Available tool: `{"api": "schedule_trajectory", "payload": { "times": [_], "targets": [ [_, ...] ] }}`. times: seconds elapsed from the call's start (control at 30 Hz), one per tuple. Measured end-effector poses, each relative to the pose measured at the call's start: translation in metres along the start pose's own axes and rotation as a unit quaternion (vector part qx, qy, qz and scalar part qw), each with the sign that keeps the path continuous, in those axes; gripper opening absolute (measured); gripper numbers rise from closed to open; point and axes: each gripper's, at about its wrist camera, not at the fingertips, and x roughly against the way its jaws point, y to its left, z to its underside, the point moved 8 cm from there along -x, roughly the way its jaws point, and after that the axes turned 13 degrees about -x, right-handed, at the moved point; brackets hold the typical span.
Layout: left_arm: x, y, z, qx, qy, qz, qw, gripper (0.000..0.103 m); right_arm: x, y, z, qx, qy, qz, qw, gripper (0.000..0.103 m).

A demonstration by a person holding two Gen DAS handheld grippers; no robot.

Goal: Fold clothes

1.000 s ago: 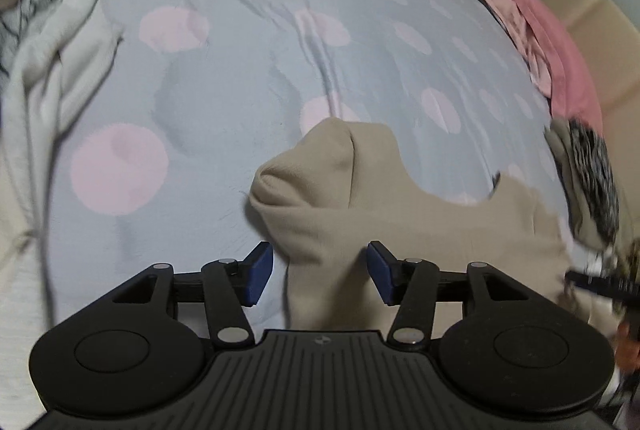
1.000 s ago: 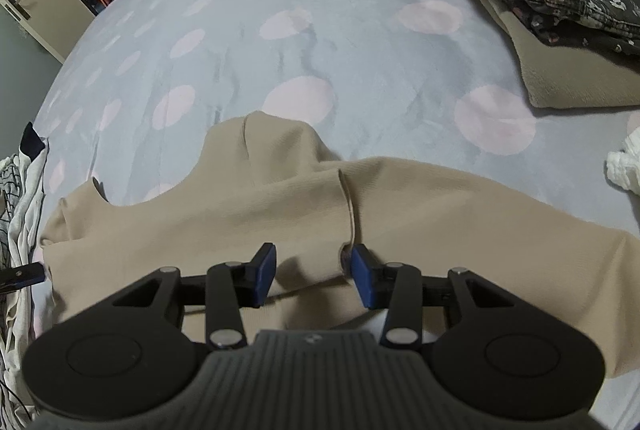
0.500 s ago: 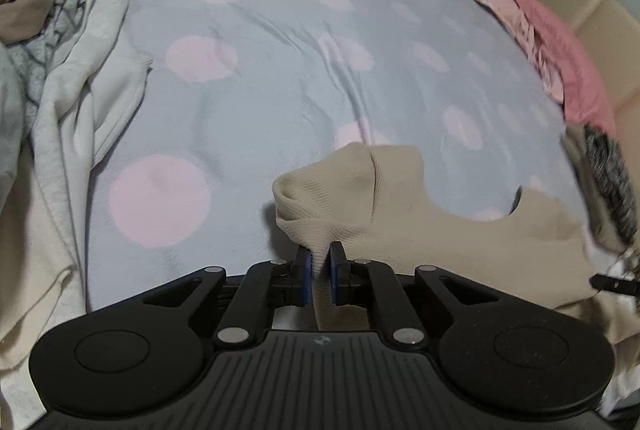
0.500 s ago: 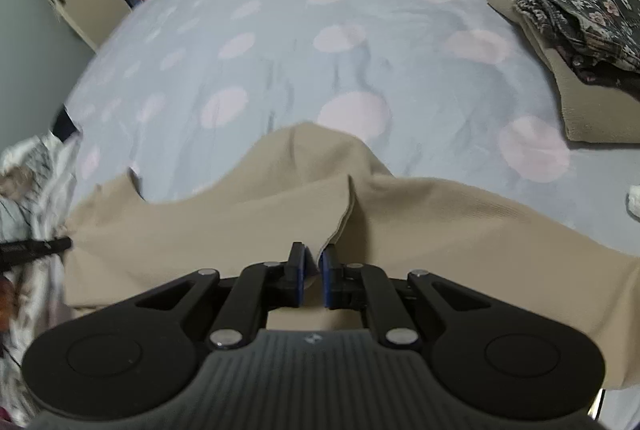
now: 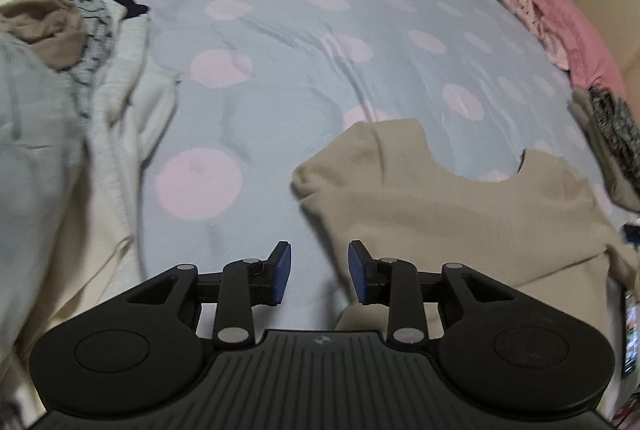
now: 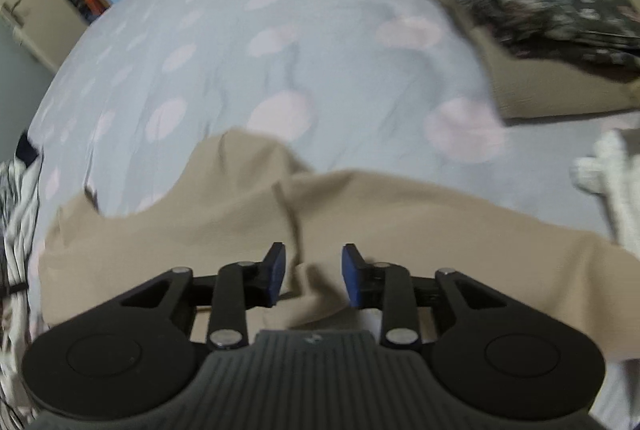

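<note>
I see the bed (image 5: pixel 280 78), a blue spread with pink dots, filling both views, with an unsorted heap of clothes (image 5: pixel 60 102) along its left side and a folded stack (image 6: pixel 540 14) at far right. The beige top (image 5: pixel 440 198) lies flat near me, its long axis running left to right across both grippers' line of sight. My left gripper (image 5: pixel 319 272) sits just off the garment's left edge, jaws opening, bare sheet between them. My right gripper (image 6: pixel 313 272) hangs over the garment's middle, jaws opening too, a raised ridge of beige cloth between the pads but not pinched. I judge the right hand nearer for the next grab.
</note>
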Motion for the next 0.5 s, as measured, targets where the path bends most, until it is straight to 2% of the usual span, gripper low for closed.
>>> {"api": "schedule_trajectory", "payload": {
  "times": [0.13, 0.3, 0.5],
  "targets": [
    [0.02, -0.004, 0.01, -0.018, 0.007, -0.031, 0.9993, 0.029, 0.032, -0.034, -0.013, -0.026, -0.021, 0.024, 0.999, 0.043],
    [0.039, -0.009, 0.019, -0.018, -0.002, -0.032, 0.9993, 0.03, 0.067, -0.086, -0.015, -0.05, -0.051, 0.068, 0.995, 0.045],
    [0.044, -0.015, 0.029, -0.005, 0.004, -0.029, 0.9996, 0.031, 0.102, -0.142, -0.011, -0.069, -0.083, 0.119, 0.987, 0.045]
  ]
}}
